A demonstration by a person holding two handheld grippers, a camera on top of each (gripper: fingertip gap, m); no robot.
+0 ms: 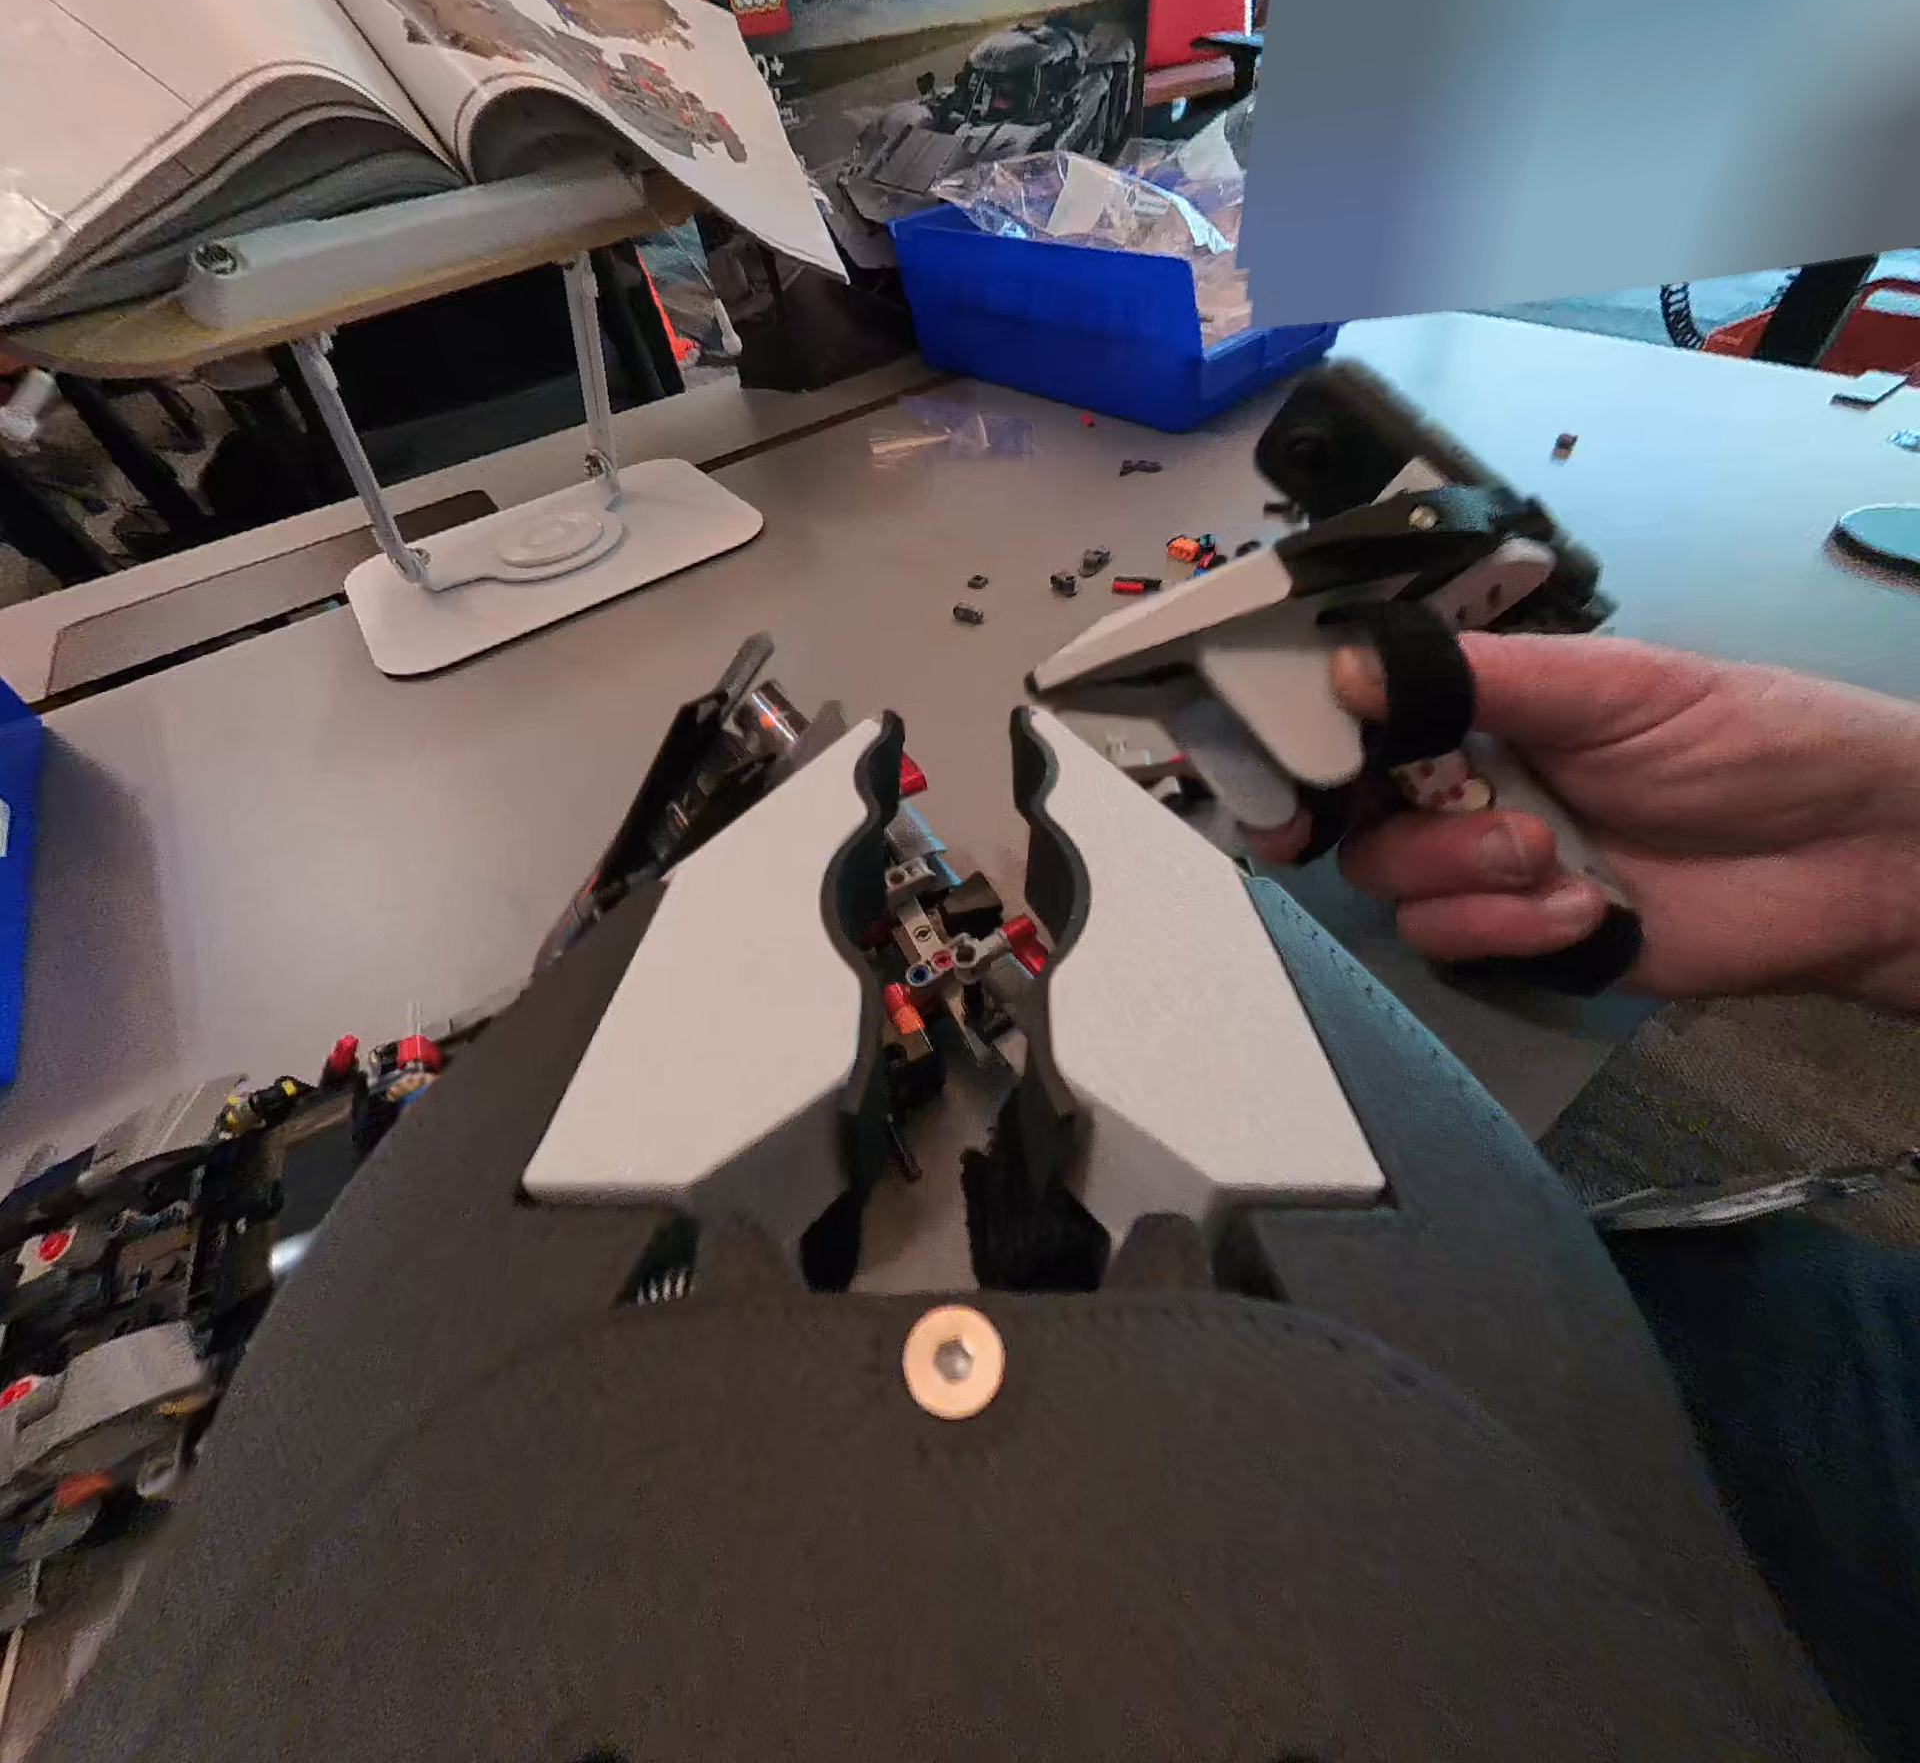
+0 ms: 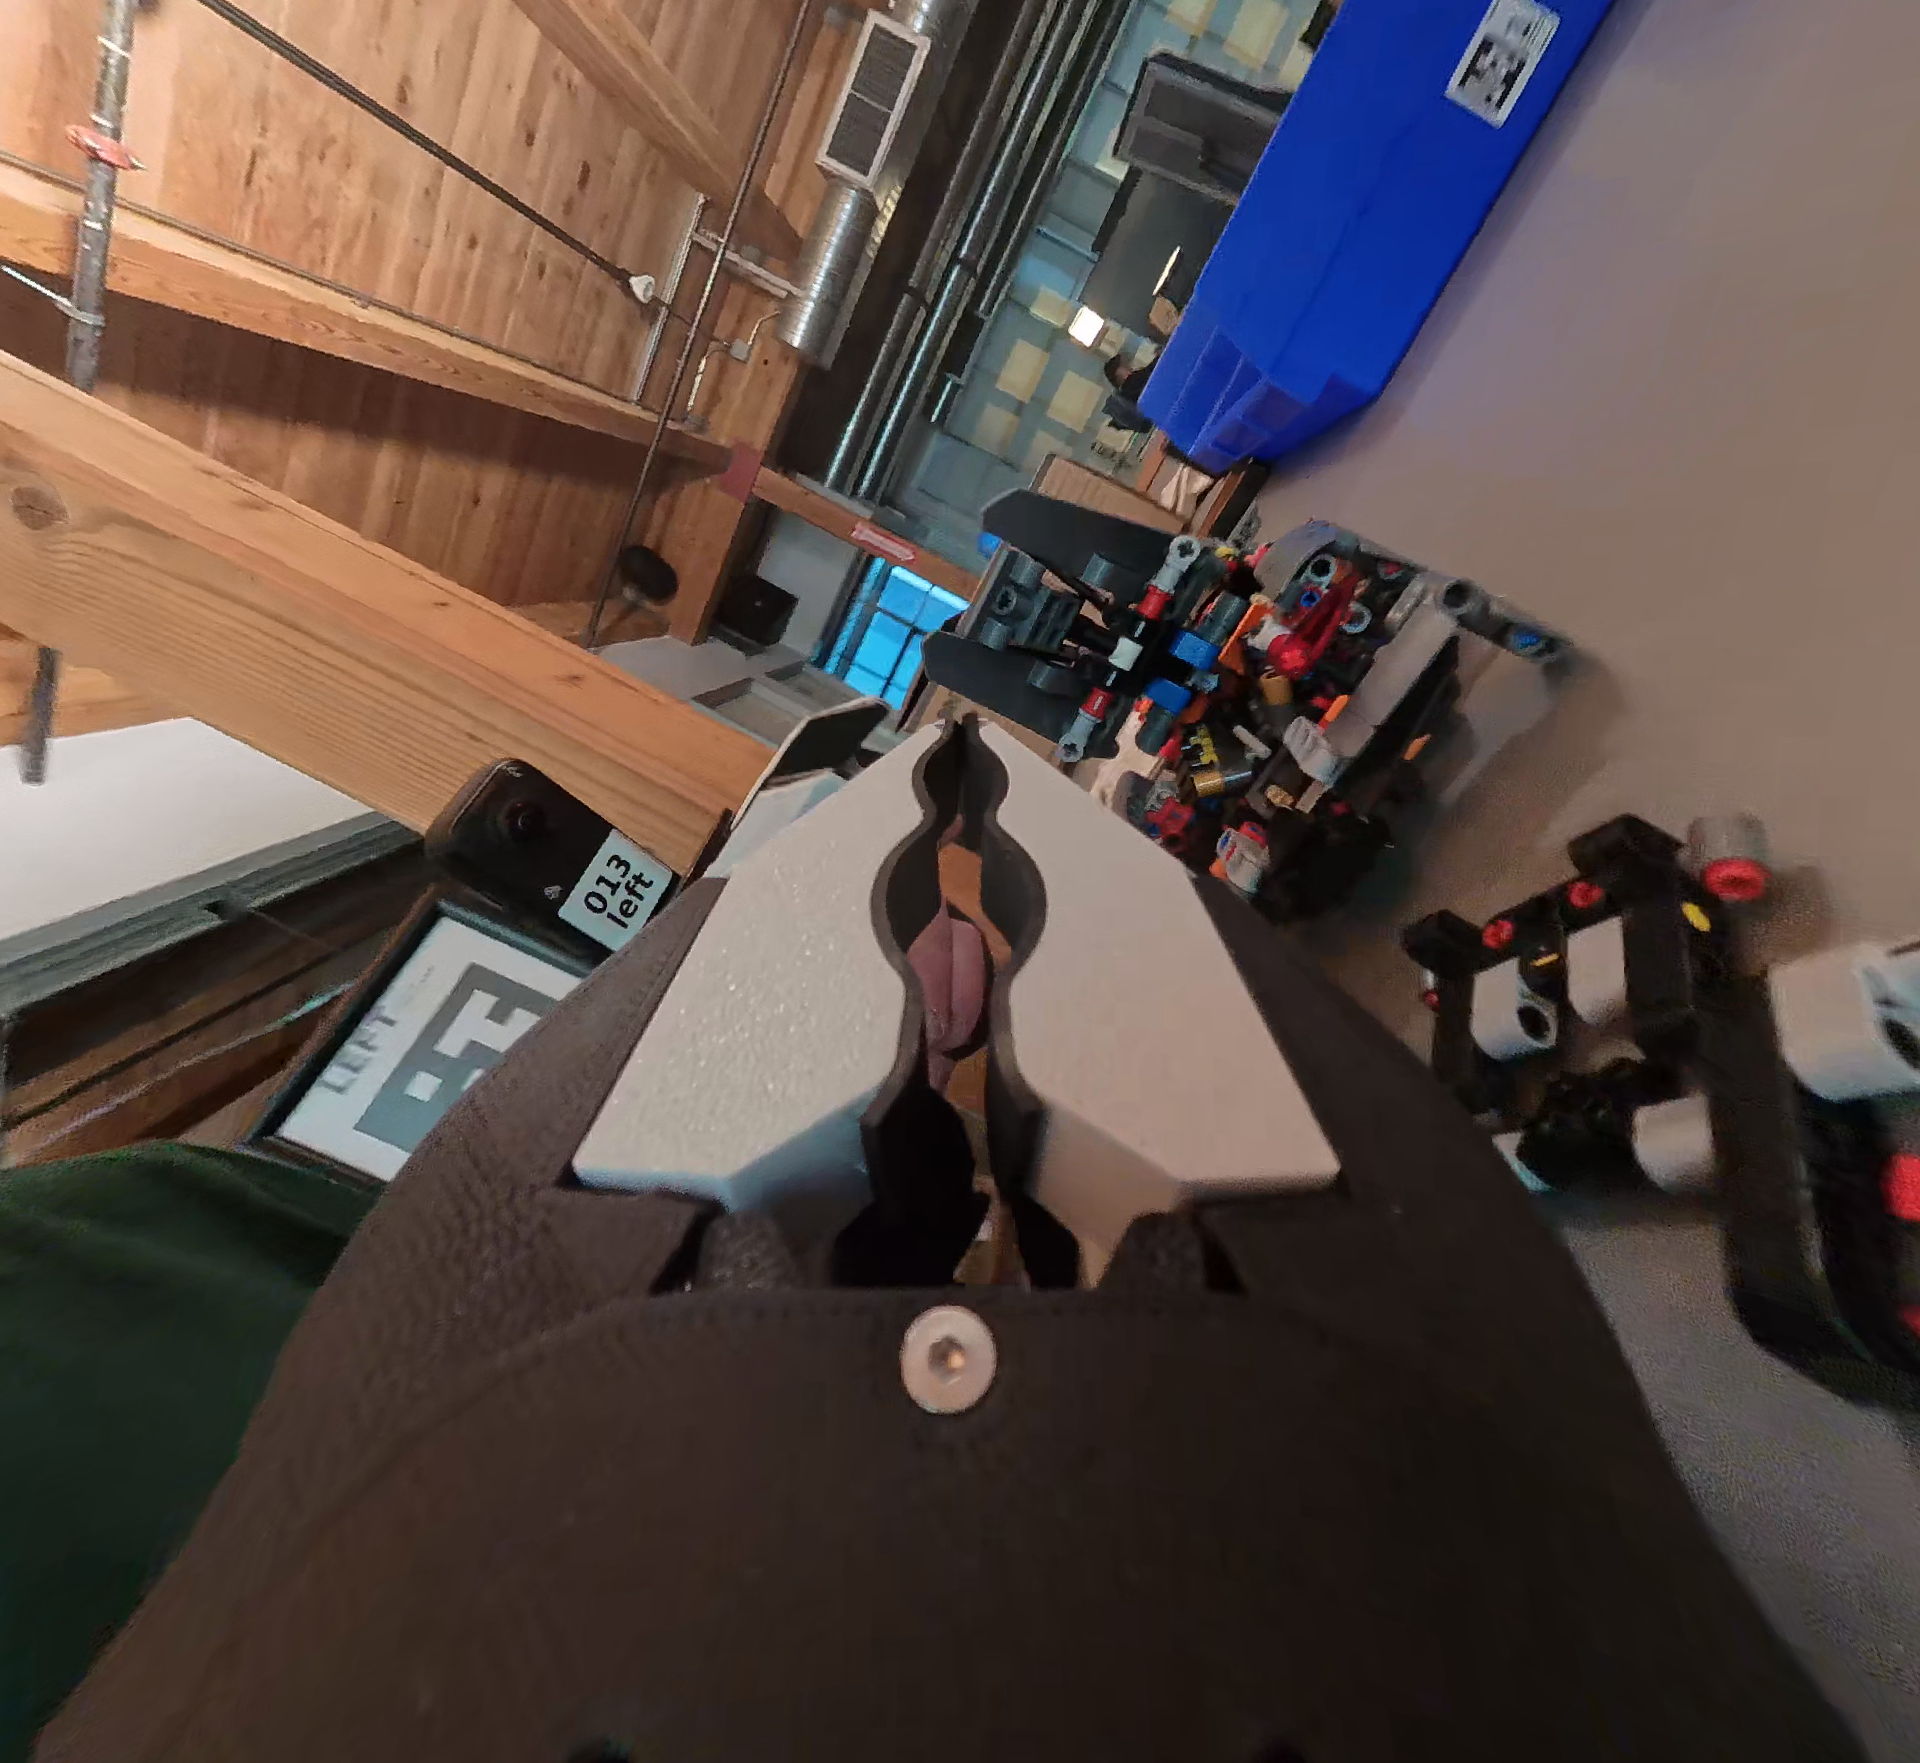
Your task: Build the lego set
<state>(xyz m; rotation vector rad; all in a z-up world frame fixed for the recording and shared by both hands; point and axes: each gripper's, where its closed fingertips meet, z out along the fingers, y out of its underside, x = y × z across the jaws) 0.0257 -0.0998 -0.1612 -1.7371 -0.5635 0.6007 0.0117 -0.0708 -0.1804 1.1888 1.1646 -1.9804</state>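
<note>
In the left wrist view my left gripper [image 1: 958,737] is open, its tips well apart over the grey table [image 1: 312,830]. A partly built lego assembly [image 1: 940,944] of grey, black and red parts shows in the gap between the fingers, with its black panel [image 1: 675,778] sticking out to the left. It is not gripped. My right gripper [image 1: 1039,683], held in a hand [image 1: 1662,830], hovers just right of the left tips, shut. In the right wrist view its tips [image 2: 961,731] meet with nothing showing between them. The assembly [image 2: 1299,705] lies just beyond.
An open instruction book on a stand [image 1: 364,51], the set's box [image 1: 935,51] and a blue bin of plastic bags [image 1: 1091,321] stand at the back. Several loose small pieces [image 1: 1081,570] lie mid-table. Other sub-assemblies lie at the left [image 1: 125,1246] and at the right [image 2: 1662,1038]. The left gripper's tips are roughly 5 cm from the right gripper's.
</note>
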